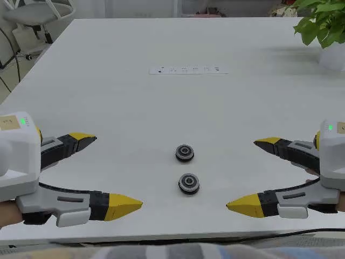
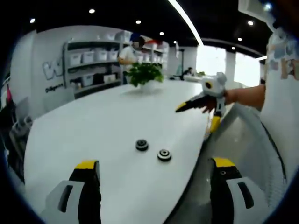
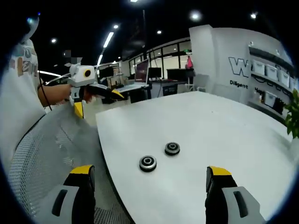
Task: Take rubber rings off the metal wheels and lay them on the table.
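Wide white table (image 1: 161, 102) across nearly the whole head view, from bottom edge to top. Past its upper left corner, a white chair (image 1: 38, 16). At the upper right corner, a leafy green plant (image 1: 322, 22).

At lower left, left gripper (image 1: 118, 171): white body, black jaws, yellow tips, pointing toward the middle of the frame. Spread wide, nothing between the tips. At lower right, right gripper (image 1: 240, 174), mirrored and pointing leftward. Likewise spread wide and holding nothing. Both well apart from each other and from the wheels.

In the upper middle of the frame, on the tabletop, a slim white socket strip (image 1: 188, 69).

Between the two grippers, just below centre, two small metal wheels lying flat on the table. Far wheel (image 1: 184, 152) above, near wheel (image 1: 188, 183) just below and slightly rightward. Close together, not touching. Around each, a dark rubber ring (image 1: 181, 184) seated on the wheel, with lighter metal at the hub.

In the left gripper view, far wheel (image 2: 142, 145) and near wheel (image 2: 164, 155) low in the middle, above the gap between that view's own yellow tips. Right gripper (image 2: 195, 120) at centre right, past the table edge.

In the right gripper view, near wheel (image 3: 148, 163) and far wheel (image 3: 172, 149) at lower centre. Left gripper (image 3: 100, 107) at upper left, beyond the table edge.
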`<state>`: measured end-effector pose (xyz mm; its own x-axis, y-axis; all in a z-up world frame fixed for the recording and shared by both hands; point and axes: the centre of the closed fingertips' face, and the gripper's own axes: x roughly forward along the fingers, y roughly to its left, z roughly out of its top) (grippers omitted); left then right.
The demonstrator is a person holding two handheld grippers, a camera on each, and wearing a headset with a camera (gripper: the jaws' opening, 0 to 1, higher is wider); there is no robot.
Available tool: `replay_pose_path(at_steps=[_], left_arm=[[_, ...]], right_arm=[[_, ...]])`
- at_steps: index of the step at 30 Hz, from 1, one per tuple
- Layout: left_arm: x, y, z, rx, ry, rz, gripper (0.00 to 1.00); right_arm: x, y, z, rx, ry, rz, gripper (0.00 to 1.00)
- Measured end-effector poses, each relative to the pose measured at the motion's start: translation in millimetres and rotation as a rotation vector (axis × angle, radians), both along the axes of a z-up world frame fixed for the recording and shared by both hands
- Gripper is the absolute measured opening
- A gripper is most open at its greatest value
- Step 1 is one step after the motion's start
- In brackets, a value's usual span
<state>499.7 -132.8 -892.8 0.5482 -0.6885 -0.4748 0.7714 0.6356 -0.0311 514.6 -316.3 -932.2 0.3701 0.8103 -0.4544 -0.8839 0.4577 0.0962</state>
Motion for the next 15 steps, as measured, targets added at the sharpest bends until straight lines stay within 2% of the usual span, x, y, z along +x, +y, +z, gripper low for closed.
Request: replay_pose_path(at_steps=[3, 6, 15], left_arm=[[0.2, -0.9, 0.4, -0.003, -0.001, -0.001, 0.99], [0.5, -2.0, 1.7, -0.011, -0.004, -0.001, 1.00], [0.1, -0.8, 1.8, -0.012, -0.005, 0.000, 1.00]], right_arm=[[-0.4, -0.5, -0.2, 0.003, 0.003, -0.002, 0.99], [-0.7, -0.7, 2.7, 0.028, 0.012, -0.012, 0.99], [-1.2, -1.7, -0.6, 0.016, 0.011, -0.015, 0.99]])
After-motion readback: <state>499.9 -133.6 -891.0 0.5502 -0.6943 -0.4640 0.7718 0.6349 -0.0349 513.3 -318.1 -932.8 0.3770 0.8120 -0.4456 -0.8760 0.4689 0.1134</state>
